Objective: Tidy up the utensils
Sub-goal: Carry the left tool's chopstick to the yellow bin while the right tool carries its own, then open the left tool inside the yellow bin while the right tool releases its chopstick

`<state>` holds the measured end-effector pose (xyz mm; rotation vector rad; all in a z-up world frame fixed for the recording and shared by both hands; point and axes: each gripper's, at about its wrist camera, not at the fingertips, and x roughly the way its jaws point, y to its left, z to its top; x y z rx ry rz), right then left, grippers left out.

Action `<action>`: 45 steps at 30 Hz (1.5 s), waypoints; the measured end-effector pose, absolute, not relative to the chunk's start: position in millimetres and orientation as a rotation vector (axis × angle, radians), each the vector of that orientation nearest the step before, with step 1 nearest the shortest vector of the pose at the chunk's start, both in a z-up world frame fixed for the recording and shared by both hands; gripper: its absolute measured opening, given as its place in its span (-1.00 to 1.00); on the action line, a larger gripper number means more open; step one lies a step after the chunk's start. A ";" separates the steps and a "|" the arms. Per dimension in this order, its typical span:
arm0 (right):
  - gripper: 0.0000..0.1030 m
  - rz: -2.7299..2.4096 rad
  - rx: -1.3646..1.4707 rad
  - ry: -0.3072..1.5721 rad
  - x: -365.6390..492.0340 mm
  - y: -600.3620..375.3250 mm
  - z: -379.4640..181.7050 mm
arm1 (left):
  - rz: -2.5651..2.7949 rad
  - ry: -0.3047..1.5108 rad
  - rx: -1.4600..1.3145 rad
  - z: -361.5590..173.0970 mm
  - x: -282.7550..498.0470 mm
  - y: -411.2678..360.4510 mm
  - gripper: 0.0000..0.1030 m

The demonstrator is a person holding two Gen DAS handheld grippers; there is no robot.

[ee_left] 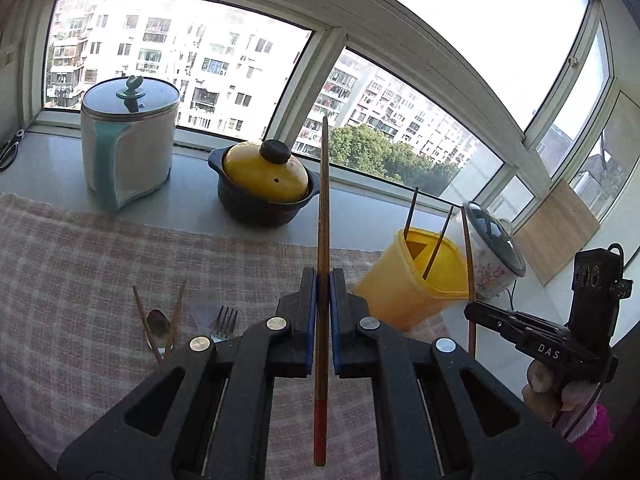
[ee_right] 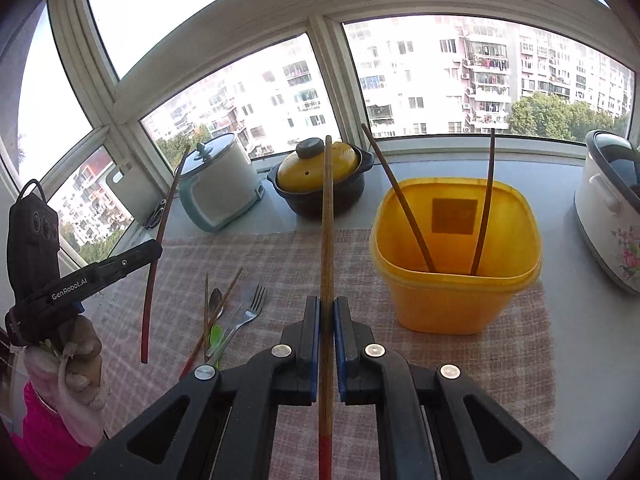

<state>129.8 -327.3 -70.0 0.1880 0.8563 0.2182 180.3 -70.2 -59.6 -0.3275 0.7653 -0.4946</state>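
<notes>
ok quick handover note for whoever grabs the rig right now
Left hand-held gripper: shut on a long wooden chopstick with a red end.
Right hand-held gripper: shut on a matching red-ended wooden chopstick.
Done: two brown chopsticks stand in the yellow plastic tub.
Left: the held pair, plus loose chopsticks, metal spoon and metal fork on the checked cloth.
</notes>
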 end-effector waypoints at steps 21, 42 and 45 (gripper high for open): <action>-0.92 0.225 0.181 0.730 189.3 -418.9 -33.2 | -0.533 0.695 -0.352 -39.0 236.8 -210.3 -0.92; -0.92 0.192 0.198 0.712 246.1 -441.4 -56.2 | -0.501 0.707 -0.343 -67.2 283.9 -259.3 -0.92; -0.92 0.201 0.196 0.721 248.0 -439.8 -62.5 | -0.499 0.704 -0.330 -69.6 284.6 -263.2 -0.92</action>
